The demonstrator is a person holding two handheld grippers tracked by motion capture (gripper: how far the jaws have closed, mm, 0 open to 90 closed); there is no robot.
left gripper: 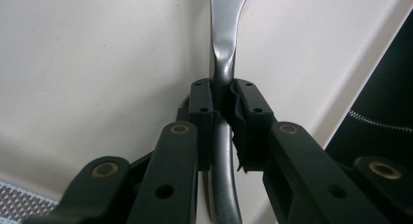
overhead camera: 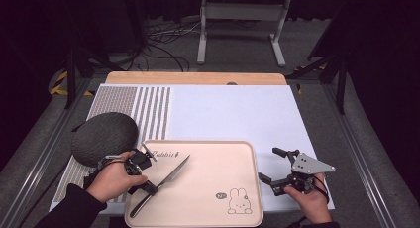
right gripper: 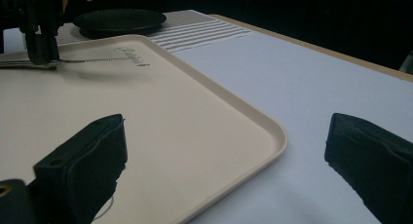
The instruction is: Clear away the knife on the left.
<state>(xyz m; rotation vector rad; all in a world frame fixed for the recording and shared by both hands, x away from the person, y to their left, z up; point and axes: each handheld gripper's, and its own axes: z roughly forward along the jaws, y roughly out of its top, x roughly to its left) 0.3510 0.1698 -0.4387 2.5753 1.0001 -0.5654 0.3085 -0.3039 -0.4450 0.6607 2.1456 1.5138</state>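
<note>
Your left gripper point(left gripper: 224, 100) pinches the smooth metal knife point(overhead camera: 166, 181) over the beige tray point(overhead camera: 208, 146) — seemingly plastic; right gripper point(overhead camera: 276, 169) spread wide beside it.

The knife point(left gripper: 225, 53) runs out past the top edge of the left gripper view, so its blade is cut off there, and the left hand-held gripper point(left gripper: 223, 104) covers part of its handle. The tray's point(overhead camera: 247, 158) near edge is cropped in the high view.
</note>
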